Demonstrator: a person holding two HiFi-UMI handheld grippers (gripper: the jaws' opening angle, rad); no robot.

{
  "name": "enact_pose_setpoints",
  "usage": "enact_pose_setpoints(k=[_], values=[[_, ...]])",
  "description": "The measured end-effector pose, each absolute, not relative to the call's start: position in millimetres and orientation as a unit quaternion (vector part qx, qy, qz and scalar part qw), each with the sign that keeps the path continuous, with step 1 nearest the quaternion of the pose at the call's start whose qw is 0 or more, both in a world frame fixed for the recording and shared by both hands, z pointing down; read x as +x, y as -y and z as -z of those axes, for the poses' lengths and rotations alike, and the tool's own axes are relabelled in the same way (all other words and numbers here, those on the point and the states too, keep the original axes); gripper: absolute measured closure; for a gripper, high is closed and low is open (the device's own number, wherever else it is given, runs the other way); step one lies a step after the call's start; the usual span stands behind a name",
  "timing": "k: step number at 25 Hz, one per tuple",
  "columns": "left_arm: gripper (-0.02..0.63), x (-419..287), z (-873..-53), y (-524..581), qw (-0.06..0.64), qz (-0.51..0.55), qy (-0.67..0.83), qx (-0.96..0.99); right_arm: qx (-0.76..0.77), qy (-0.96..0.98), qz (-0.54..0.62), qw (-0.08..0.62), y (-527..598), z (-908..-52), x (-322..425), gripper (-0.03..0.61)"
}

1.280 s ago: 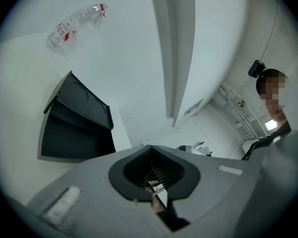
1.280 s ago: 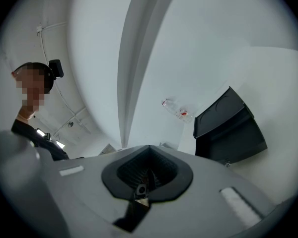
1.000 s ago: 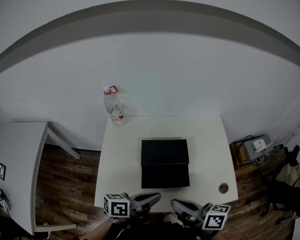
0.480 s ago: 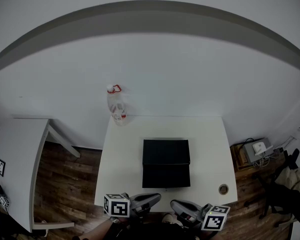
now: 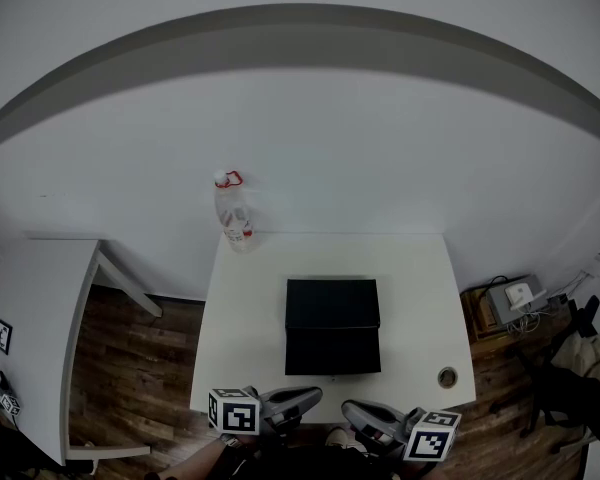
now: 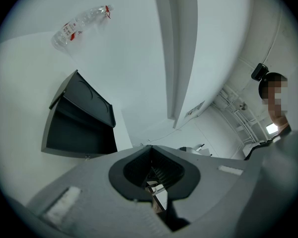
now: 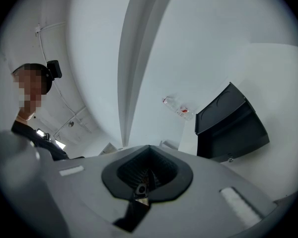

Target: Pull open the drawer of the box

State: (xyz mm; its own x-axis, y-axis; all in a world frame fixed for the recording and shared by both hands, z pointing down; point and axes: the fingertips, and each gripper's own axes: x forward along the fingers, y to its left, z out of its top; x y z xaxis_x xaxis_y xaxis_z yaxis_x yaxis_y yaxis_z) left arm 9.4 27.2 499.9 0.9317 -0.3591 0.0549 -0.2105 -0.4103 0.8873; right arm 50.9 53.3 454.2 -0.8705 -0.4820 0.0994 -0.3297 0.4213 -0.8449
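Note:
A black box point(image 5: 332, 325) stands in the middle of the white table point(image 5: 240, 338). Its drawer front faces the near edge, is shut, and carries a small knob point(image 5: 332, 376). My left gripper point(image 5: 313, 396) and right gripper point(image 5: 349, 408) hover side by side at the table's near edge, below the box and apart from it. Both are shut with nothing between the jaws. In the left gripper view the box point(image 6: 79, 118) lies at the left, beyond the shut left gripper point(image 6: 150, 170). In the right gripper view the box point(image 7: 231, 125) sits at the right of the shut right gripper point(image 7: 148, 168).
A clear plastic bottle point(image 5: 230, 213) with a red cap ring stands at the table's far left corner. A small round fitting point(image 5: 447, 376) sits near the front right corner. Another white table point(image 5: 35, 328) stands at the left, and a device with cables point(image 5: 515, 293) lies on the wooden floor at the right.
The head view has drifted slightly. Both grippers and the box stay where they were.

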Motion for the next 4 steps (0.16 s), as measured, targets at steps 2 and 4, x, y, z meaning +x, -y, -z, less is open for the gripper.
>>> enact_pose_setpoints(k=[2,4], values=[[0.612,9.5,-500.3,-26.5,0.515,0.072,0.171,0.837,-0.241,-0.839,0.481,0.079,-52.7,-454.5,50.9,0.574],[0.612,9.6,-500.3,-26.4,0.515,0.071,0.17,0.837,-0.24,-0.839,0.482,0.079,-52.5,-454.6,50.7,0.574]])
